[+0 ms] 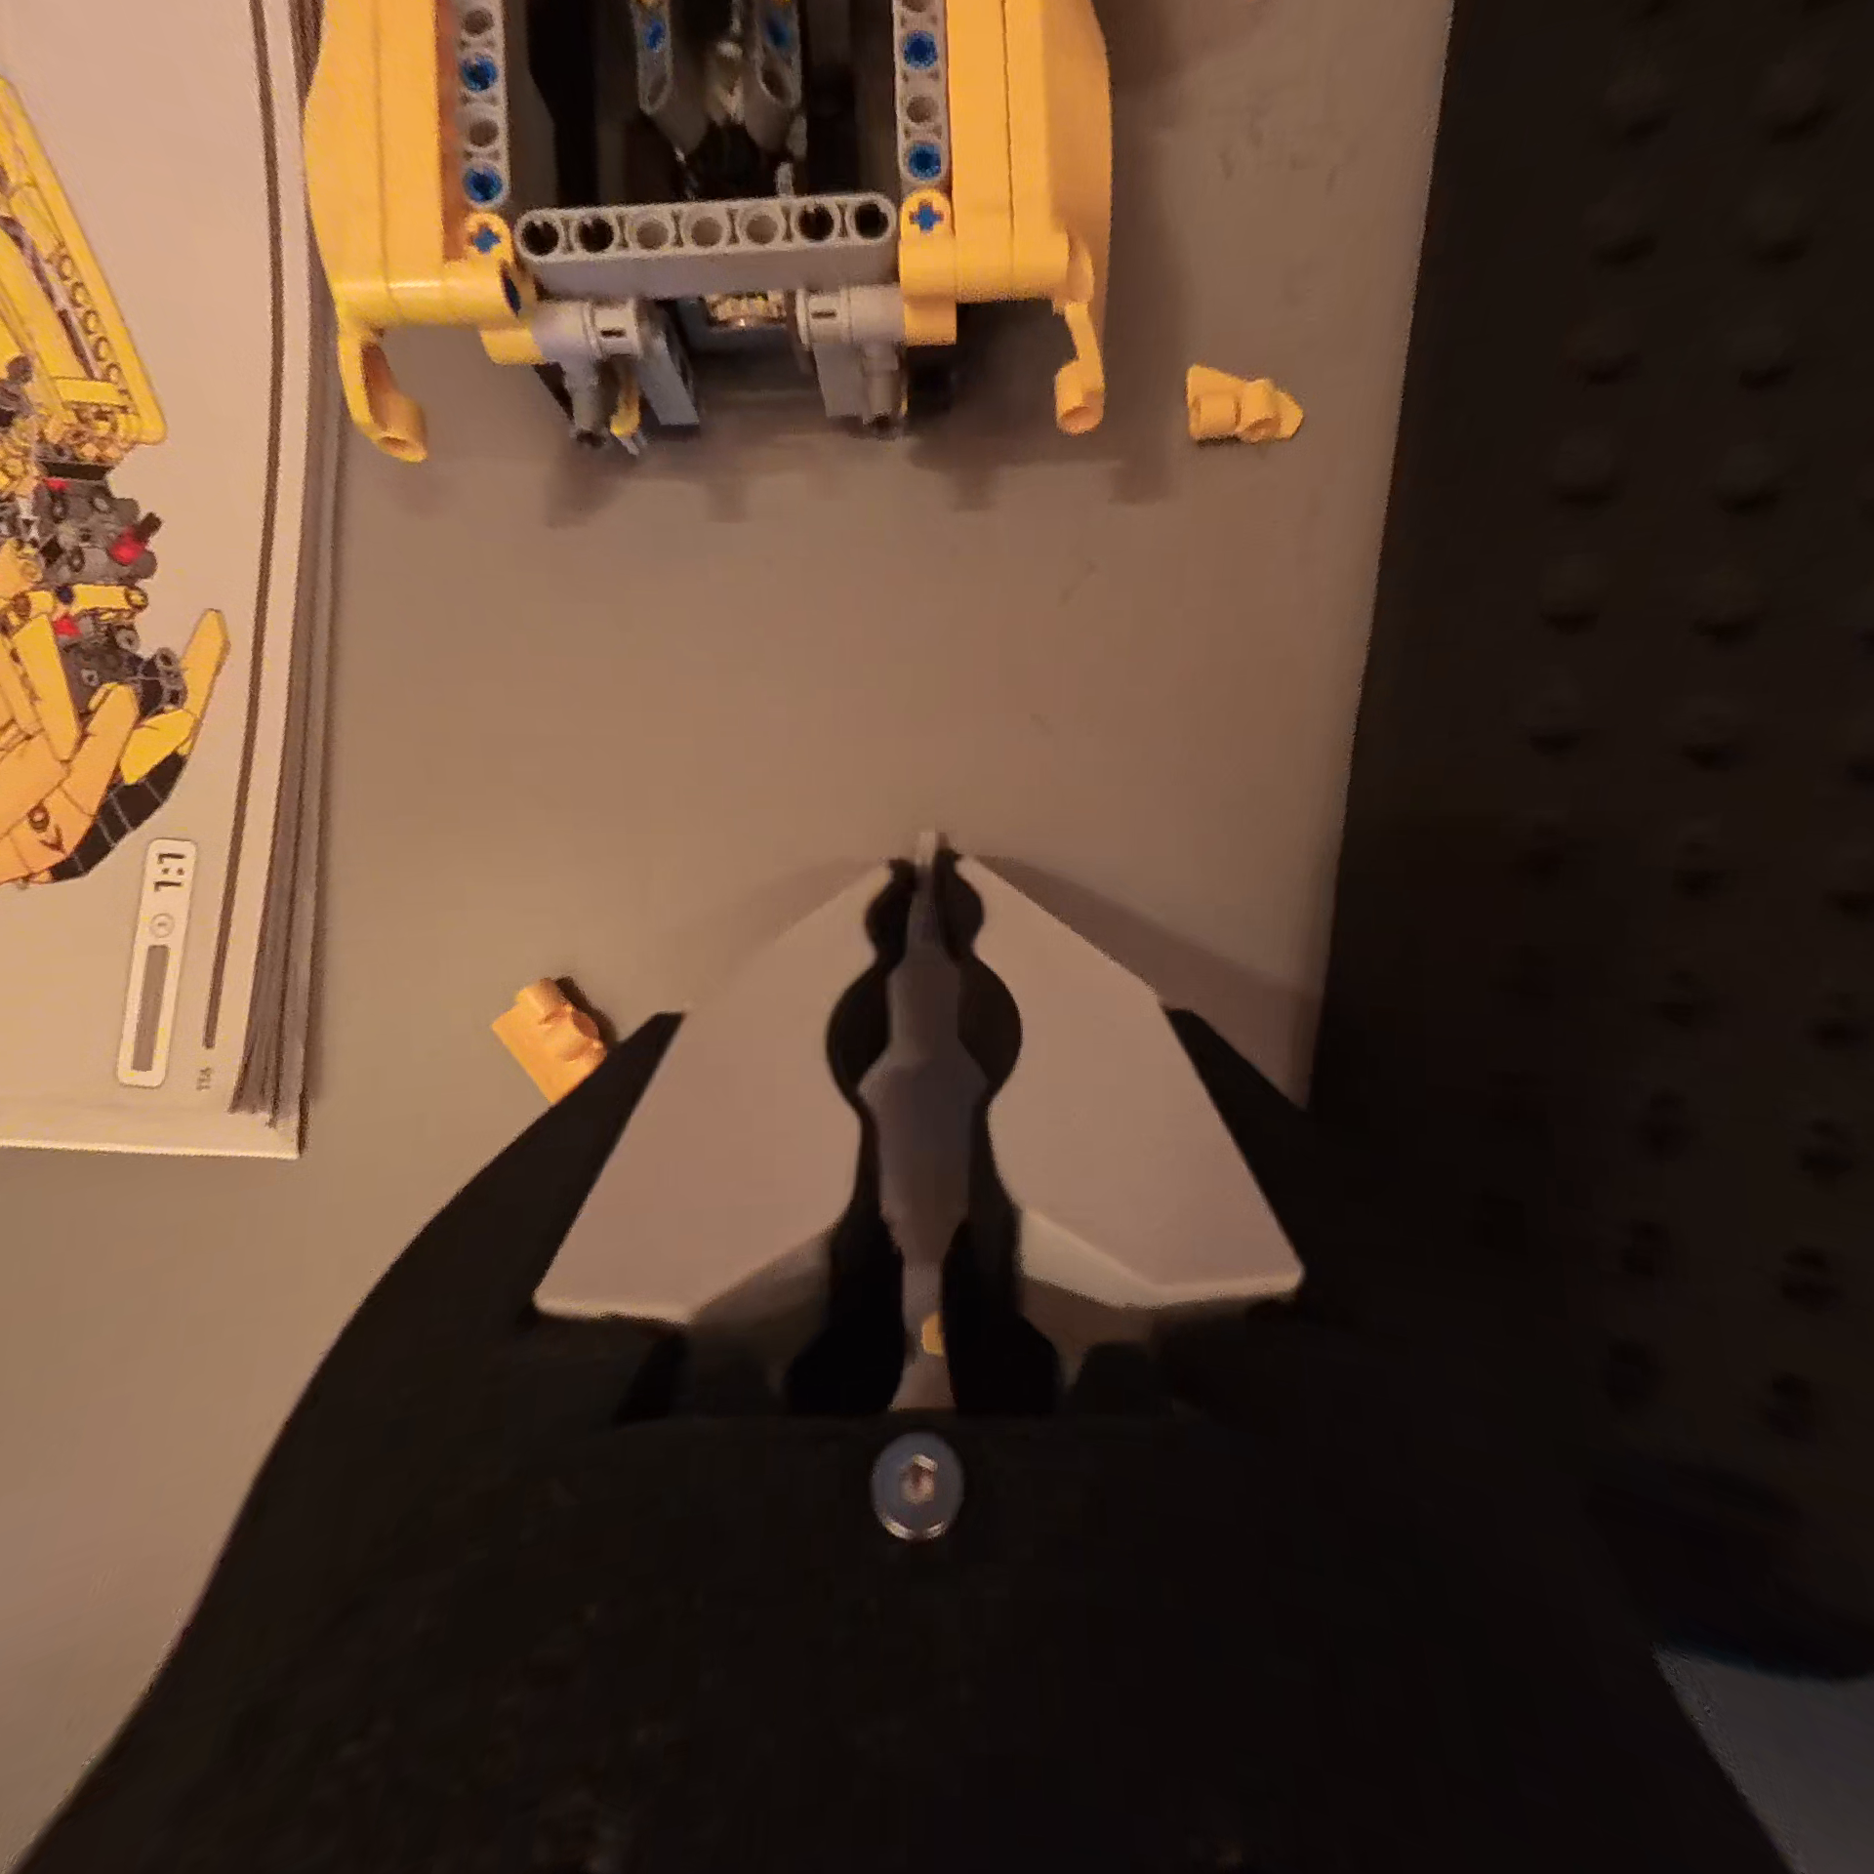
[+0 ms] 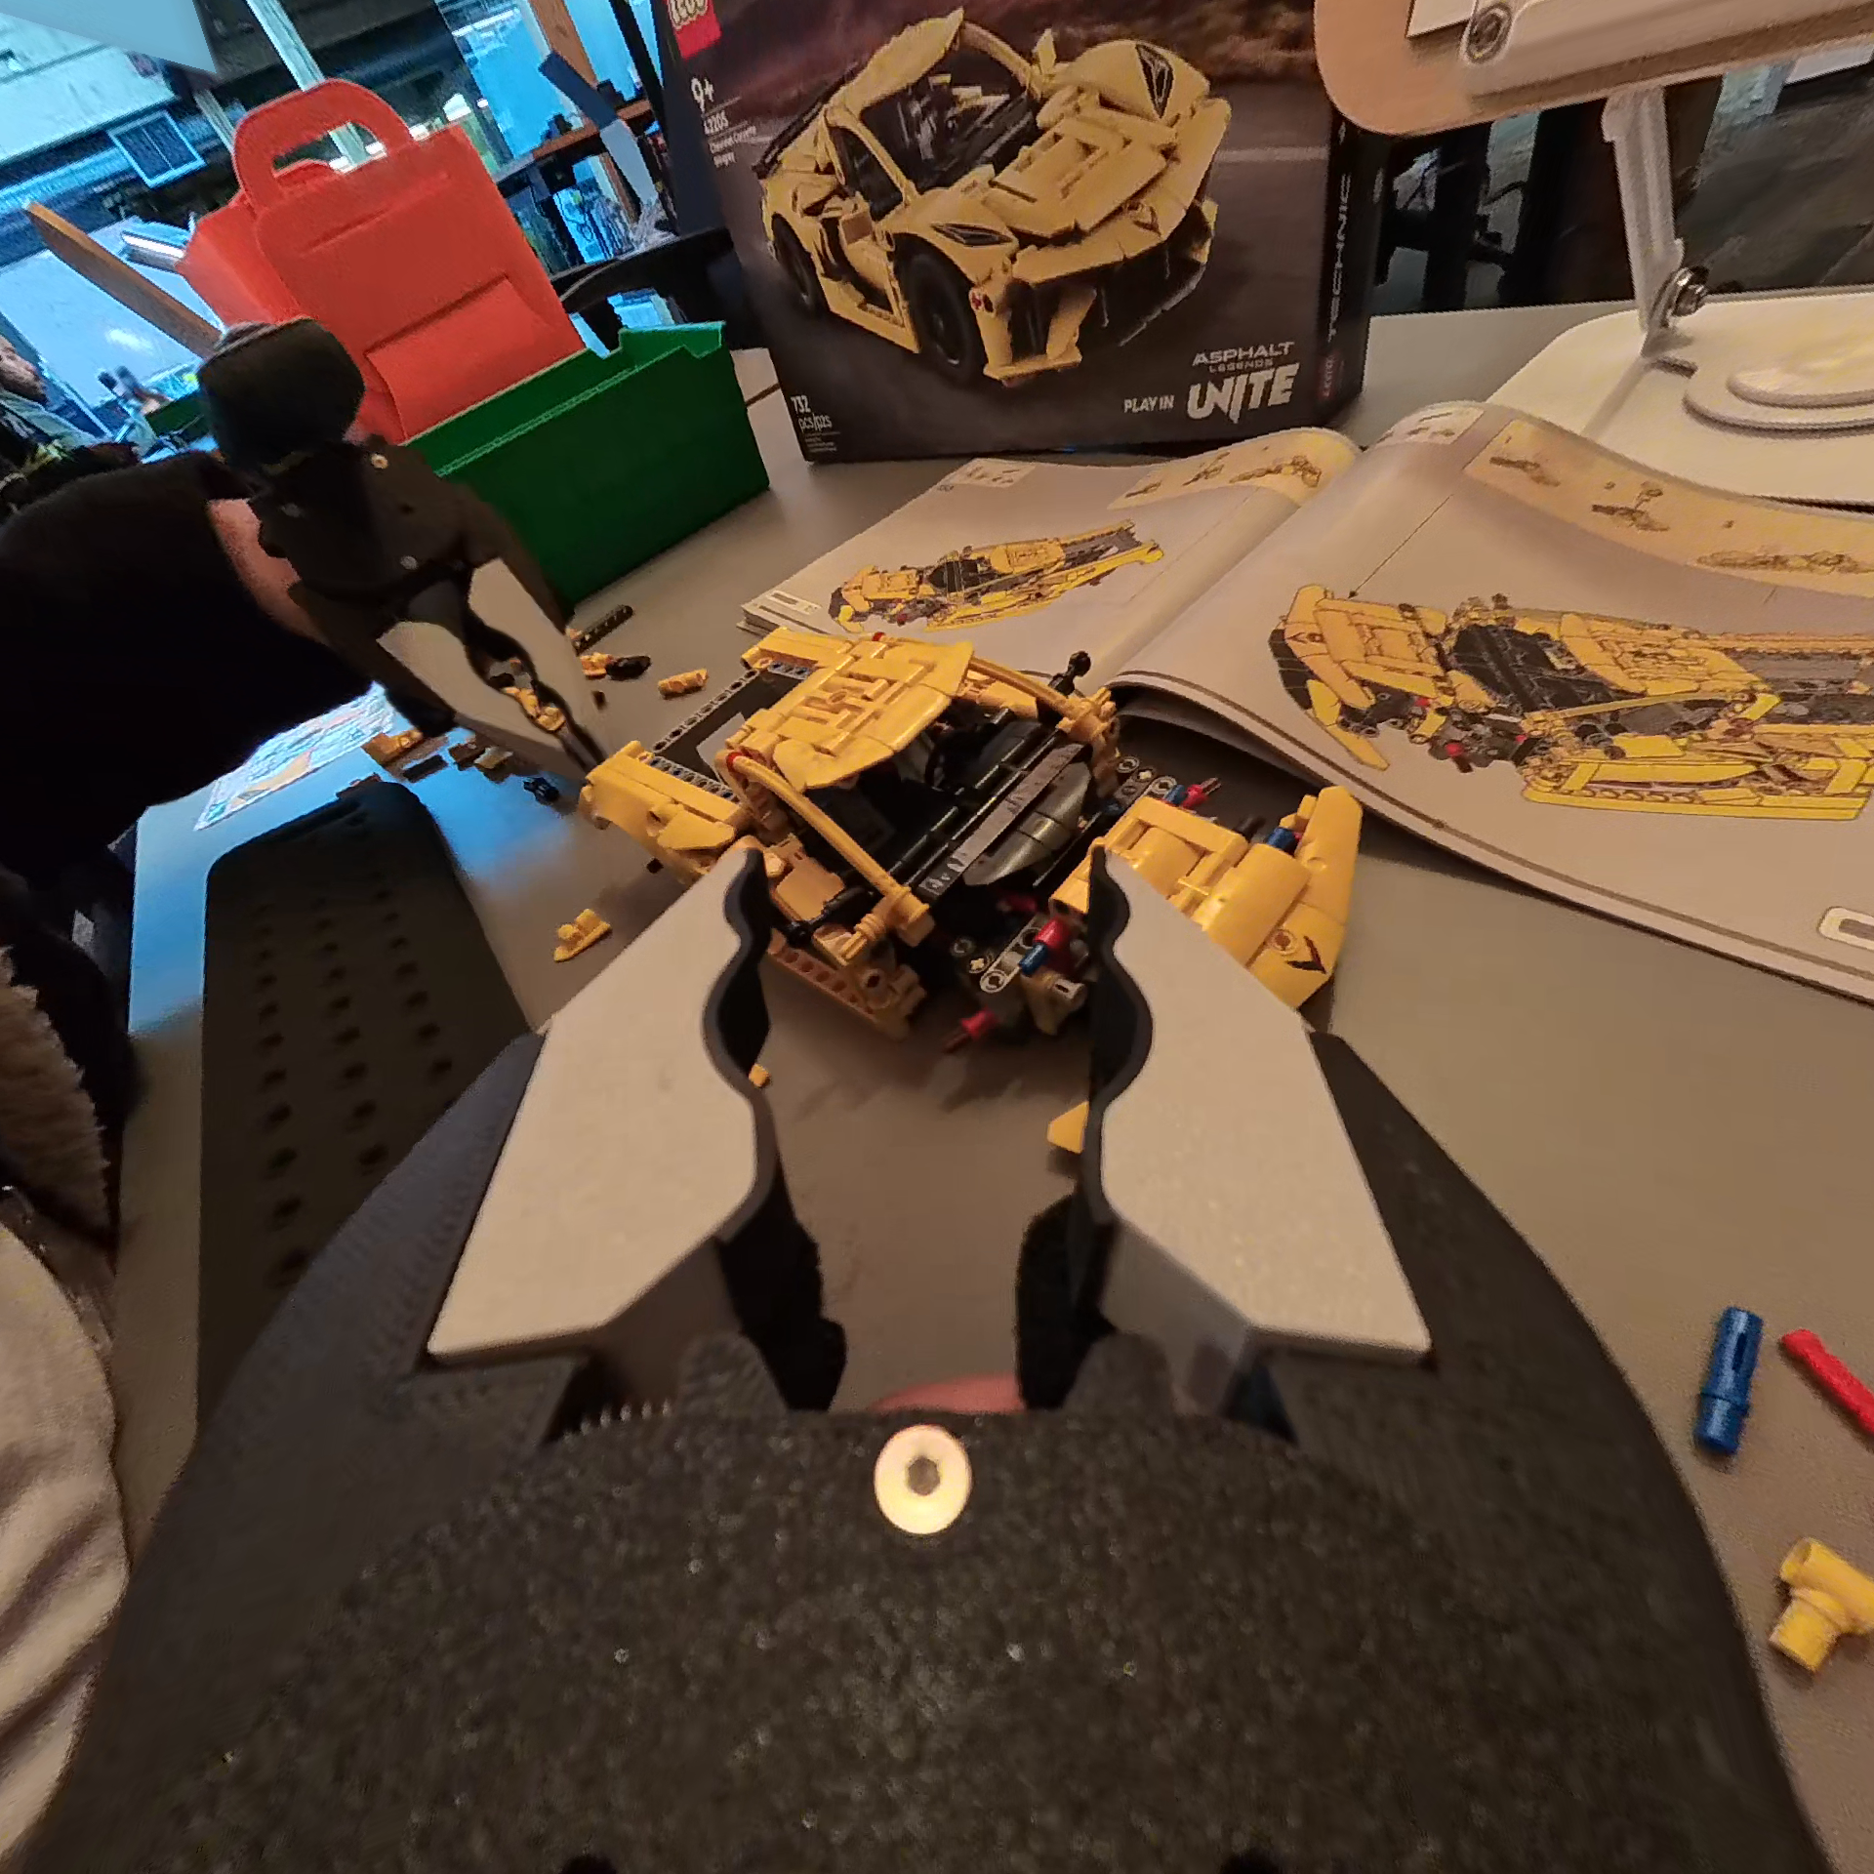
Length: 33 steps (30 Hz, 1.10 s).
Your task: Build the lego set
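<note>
Hovering above the grey table [image 1: 771, 649], the left gripper [image 1: 928, 862] points down with its jaws pressed together at the tips, and nothing shows caught between them. Ahead of it sits the part-built yellow car [image 1: 710, 223], one end facing the camera, a grey holed beam [image 1: 705, 235] running across it. A small yellow piece [image 1: 1242, 406] lies just right of the car, another yellow piece [image 1: 550, 1034] sits right beside the gripper's left finger, and the instruction booklet [image 1: 132, 568] lies open off to the left.

Over on the other side, the right gripper [image 2: 918, 892] has its jaws spread wide and empty, fingertips framing the near end of the car [image 2: 913, 771] but not touching it as far as this view shows. Behind the model, the open booklet [image 2: 1420, 608] spreads across the table, with the set's box [image 2: 1024, 223] standing upright beyond it. A green bin [image 2: 608, 456] and an orange carrier [image 2: 375, 254] stand at the back left. Near the right edge lie a blue pin [image 2: 1729, 1394], a red axle [image 2: 1830, 1379] and a yellow connector [image 2: 1820, 1612]. A dark perforated mat [image 2: 335, 974] lies along the left.
</note>
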### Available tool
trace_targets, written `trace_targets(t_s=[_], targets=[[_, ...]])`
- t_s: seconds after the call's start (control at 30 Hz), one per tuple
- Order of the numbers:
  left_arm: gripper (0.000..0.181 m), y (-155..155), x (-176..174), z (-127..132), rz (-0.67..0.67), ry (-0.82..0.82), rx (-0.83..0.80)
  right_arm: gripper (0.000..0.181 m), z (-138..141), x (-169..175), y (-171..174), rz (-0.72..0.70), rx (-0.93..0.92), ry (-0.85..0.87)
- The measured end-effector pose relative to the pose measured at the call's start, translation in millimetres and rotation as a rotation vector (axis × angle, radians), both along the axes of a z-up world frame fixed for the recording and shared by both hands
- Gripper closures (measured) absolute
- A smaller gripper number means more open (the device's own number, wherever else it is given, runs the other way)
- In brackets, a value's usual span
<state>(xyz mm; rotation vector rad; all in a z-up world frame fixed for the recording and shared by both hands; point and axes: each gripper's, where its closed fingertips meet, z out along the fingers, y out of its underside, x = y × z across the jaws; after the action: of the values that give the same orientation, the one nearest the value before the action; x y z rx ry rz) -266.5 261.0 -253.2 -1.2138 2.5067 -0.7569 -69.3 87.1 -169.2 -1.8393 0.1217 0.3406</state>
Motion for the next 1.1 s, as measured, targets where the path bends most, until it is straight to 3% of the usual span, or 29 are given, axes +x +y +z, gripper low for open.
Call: trace_targets(t_s=[0.13, 0.27, 0.4, 0.5, 0.63, 1.1], targets=[[0.178, 11.6, -1.5, 0.7, 0.021, 0.093, 0.053, 0.121, 2.1, -0.3, -0.7, 0.006, 0.012, 0.011], [0.178, 64.7, 21.9, 24.1, 0.031, 0.014, 0.198, 0.121, 3.5, 0.3, -0.6, 0.009, 0.025, 0.025], [0.178, 110.2, 48.8, 30.7, 0.036, 0.113, 0.136, 0.122, 5.1, -1.8, 0.1, 0.023, 0.043, 0.034], [0.178, 108.8, 64.0, 27.8, -0.025, 0.174, 0.004, 0.122, 4.3, -7.3, 0.6, 0.050, 0.041, 0.026], [0.177, 114.3, 55.4, 2.2, -0.097, 0.340, 0.086, 0.123, 5.0, -7.1, 0.1, 0.049, 0.046, 0.019], [0.178, 114.4, 58.0, 2.9, -0.120, 0.422, 0.075, 0.124, 3.9, -9.0, 0.7, 0.066, 0.041, 0.029]])
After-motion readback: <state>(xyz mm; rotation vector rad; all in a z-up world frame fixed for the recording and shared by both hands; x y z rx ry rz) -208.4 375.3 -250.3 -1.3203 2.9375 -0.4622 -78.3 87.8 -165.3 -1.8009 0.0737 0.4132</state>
